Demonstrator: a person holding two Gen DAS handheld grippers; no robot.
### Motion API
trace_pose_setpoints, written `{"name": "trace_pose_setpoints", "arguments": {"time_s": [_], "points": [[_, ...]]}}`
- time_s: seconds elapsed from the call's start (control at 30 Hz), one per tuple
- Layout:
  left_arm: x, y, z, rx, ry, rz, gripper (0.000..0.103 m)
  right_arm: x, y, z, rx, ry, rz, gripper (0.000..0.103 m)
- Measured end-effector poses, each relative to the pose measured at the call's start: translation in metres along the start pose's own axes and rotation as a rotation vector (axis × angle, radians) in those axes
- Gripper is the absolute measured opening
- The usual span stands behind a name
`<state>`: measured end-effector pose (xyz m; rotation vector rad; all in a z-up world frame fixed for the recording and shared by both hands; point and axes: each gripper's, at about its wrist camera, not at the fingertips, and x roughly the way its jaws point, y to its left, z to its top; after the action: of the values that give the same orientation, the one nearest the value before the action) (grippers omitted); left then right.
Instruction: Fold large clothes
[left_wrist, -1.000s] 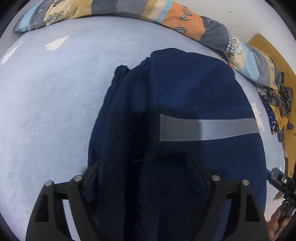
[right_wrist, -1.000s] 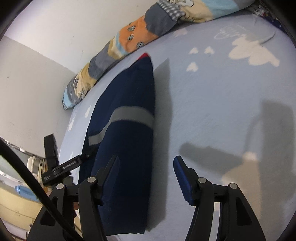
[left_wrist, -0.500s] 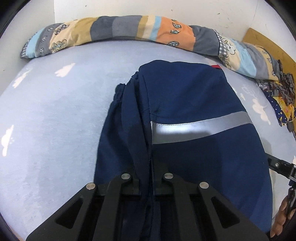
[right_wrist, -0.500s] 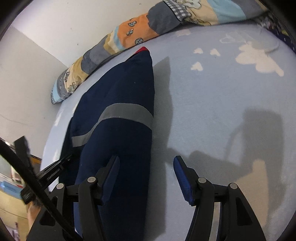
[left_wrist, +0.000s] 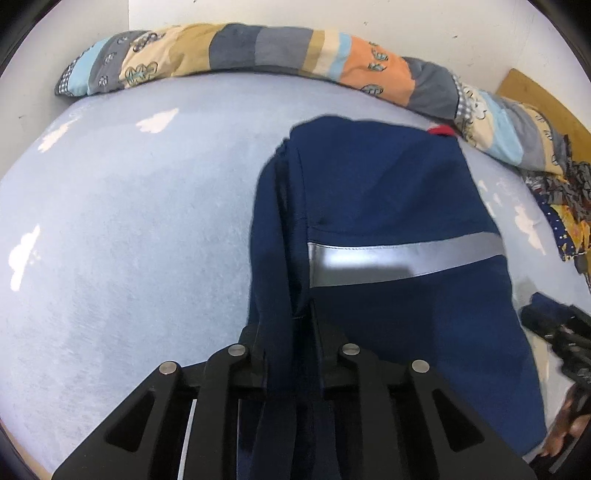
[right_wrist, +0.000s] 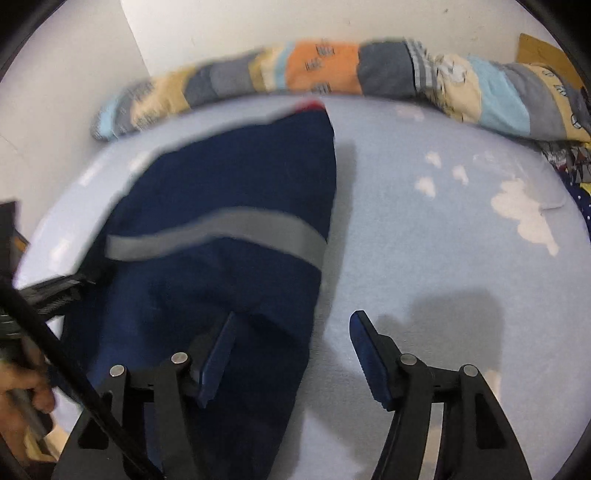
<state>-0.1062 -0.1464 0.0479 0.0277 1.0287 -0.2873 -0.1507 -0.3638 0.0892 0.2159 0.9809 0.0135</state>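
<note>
Already the left gripper pinches the navy garment's near left edge, its jaws easing apart. Its long axis runs away toward the patchwork quilt; the right gripper, spread and widening, straddles the right edge.

A pale blue bed sheet with white cloud prints carries a folded navy garment. A patchwork quilt lies rolled along its far edge

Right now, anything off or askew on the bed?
Mostly tidy. The navy garment is bunched along its left edge, where the left gripper has a fold between its opening jaws. Its grey stripe slants. A rumpled patterned cloth pile sits at the bed's right edge.
</note>
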Motion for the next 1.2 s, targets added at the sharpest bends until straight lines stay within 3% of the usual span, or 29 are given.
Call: {"name": "trace_pose_setpoints", "arguments": {"time_s": [0.23,0.33,0.4,0.47,0.6,0.67,0.73,0.8,0.87,0.97,1.07,1.2], "points": [[-0.049,0.006,-0.004,0.054,-0.084,0.048,0.021,-0.057,0.022,-0.032,-0.191,-0.042,0.099,0.068],[-0.075,-0.002,-0.008,0.099,-0.138,0.027,0.021,-0.061,0.031,-0.055,-0.276,-0.049,0.059,0.053],[-0.080,-0.010,-0.012,0.124,-0.147,0.008,0.023,-0.059,0.042,-0.067,-0.349,-0.057,0.033,0.048],[-0.075,-0.020,-0.016,0.151,-0.128,-0.025,0.023,-0.052,0.052,-0.076,-0.408,-0.083,-0.012,0.048],[-0.045,-0.045,-0.022,0.220,-0.042,-0.026,0.023,0.009,0.067,-0.088,-0.513,0.101,-0.100,0.045],[-0.032,-0.052,-0.027,0.257,-0.008,-0.003,0.023,0.008,0.066,-0.083,-0.486,0.094,-0.097,0.045],[-0.025,-0.055,-0.030,0.286,0.014,0.026,0.024,-0.006,0.060,-0.073,-0.432,0.096,-0.048,0.045],[-0.024,-0.054,-0.030,0.287,0.012,0.036,0.025,-0.033,0.048,-0.055,-0.367,0.030,0.032,0.046],[-0.025,-0.054,-0.024,0.267,-0.001,0.038,0.033,-0.052,0.036,-0.033,-0.307,-0.033,0.069,0.057],[-0.027,-0.057,-0.019,0.235,-0.021,0.035,0.040,-0.056,0.027,0.000,-0.242,-0.072,0.077,0.061],[-0.023,-0.063,-0.018,0.225,-0.020,0.026,0.041,-0.041,0.030,0.040,-0.206,-0.078,0.088,0.061],[-0.008,-0.068,-0.029,0.198,-0.004,0.046,0.041,0.017,0.040,0.106,-0.125,-0.027,0.091,0.061]]}}
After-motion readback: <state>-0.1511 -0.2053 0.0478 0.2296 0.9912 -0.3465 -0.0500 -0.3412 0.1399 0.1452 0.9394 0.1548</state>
